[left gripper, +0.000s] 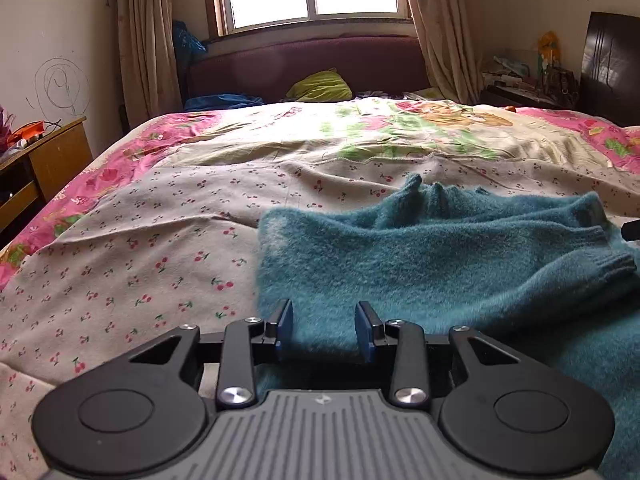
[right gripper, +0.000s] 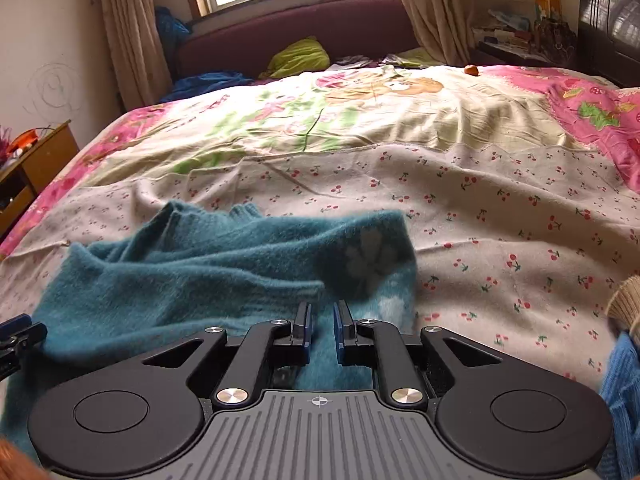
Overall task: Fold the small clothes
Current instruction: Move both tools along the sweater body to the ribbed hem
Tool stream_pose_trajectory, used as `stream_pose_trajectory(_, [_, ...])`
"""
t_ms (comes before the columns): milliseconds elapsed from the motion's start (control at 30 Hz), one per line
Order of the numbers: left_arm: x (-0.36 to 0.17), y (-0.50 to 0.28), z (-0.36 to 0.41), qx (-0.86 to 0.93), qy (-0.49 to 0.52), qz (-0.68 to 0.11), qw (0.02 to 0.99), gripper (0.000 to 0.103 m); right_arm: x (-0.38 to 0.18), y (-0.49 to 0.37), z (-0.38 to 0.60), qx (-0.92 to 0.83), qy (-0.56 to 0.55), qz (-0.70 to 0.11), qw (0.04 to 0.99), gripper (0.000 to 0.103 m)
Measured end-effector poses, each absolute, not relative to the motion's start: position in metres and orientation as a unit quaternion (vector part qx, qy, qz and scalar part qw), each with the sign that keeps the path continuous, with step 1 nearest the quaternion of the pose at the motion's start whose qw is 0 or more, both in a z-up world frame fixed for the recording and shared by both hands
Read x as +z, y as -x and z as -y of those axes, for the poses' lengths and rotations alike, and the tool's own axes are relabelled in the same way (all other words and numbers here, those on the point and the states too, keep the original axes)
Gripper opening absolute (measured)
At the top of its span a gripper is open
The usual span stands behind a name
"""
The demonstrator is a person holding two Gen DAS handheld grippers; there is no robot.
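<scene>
sweater [left gripper: 420, 264]: teal knit, fuzzy, matt nap, ribbed cuff at right | bedsheet [left gripper: 160, 240]: thin printed cotton-like cloth, creased, matt | left gripper [left gripper: 325, 330]: matt black plastic arms, bright metal screws, blue pads | headboard [left gripper: 304, 66]: maroon upholstery, dull | cabinet [left gripper: 56, 160], left edge: wood, satin finish | curtains [left gripper: 140, 32]: beige cloth

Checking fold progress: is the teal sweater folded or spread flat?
Partly folded: the teal sweater lies bunched on the bed, one flower-patterned edge turned over the body.
</scene>
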State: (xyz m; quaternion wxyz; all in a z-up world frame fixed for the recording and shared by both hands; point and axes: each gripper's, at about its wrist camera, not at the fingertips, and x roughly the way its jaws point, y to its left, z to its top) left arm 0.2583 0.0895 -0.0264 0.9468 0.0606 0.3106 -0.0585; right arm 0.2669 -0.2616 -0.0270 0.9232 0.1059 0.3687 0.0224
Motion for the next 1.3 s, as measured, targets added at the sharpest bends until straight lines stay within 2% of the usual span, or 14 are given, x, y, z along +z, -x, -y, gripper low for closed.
stream_pose_trajectory(133, [-0.042,-0.223,-0.111,-0.038,-0.086,-0.365,0.926,0.047,-0.031,-0.212,0.256,0.041,-0.093,-0.4,0.911,0.015])
stream_pose_trajectory(267, [-0.039,-0.189,-0.13,-0.035,-0.04,-0.379,0.924,0.048,-0.029,-0.157,0.257,0.039,-0.09,-0.418,0.903,0.016])
stream_pose_trajectory(300, [-0.035,-0.18,-0.132,-0.039,-0.033,-0.379,0.924,0.048,-0.027,-0.143,0.259,0.039,-0.089,-0.42,0.902,0.017])
stream_pose_trajectory(367, [-0.026,-0.158,-0.133,-0.057,-0.028,-0.38,0.923,0.048,-0.026,-0.123,0.262,0.039,-0.086,-0.427,0.899,0.031])
stream_pose_trajectory(400, [-0.023,-0.15,-0.133,-0.066,-0.028,-0.386,0.92,0.048,-0.027,-0.115,0.262,0.041,-0.079,-0.435,0.896,0.034])
stream_pose_trajectory(600, [-0.021,-0.109,-0.131,-0.11,-0.028,-0.423,0.899,0.048,-0.035,-0.069,0.265,0.048,-0.091,-0.459,0.883,0.037])
stream_pose_trajectory(767, [-0.02,-0.096,-0.13,-0.114,-0.02,-0.447,0.887,0.049,-0.036,-0.049,0.267,0.053,-0.102,-0.467,0.877,0.046])
stream_pose_trajectory(1300, [-0.007,-0.064,-0.149,-0.079,-0.003,-0.458,0.885,0.05,-0.051,-0.022,0.26,0.097,-0.165,-0.53,0.826,0.048])
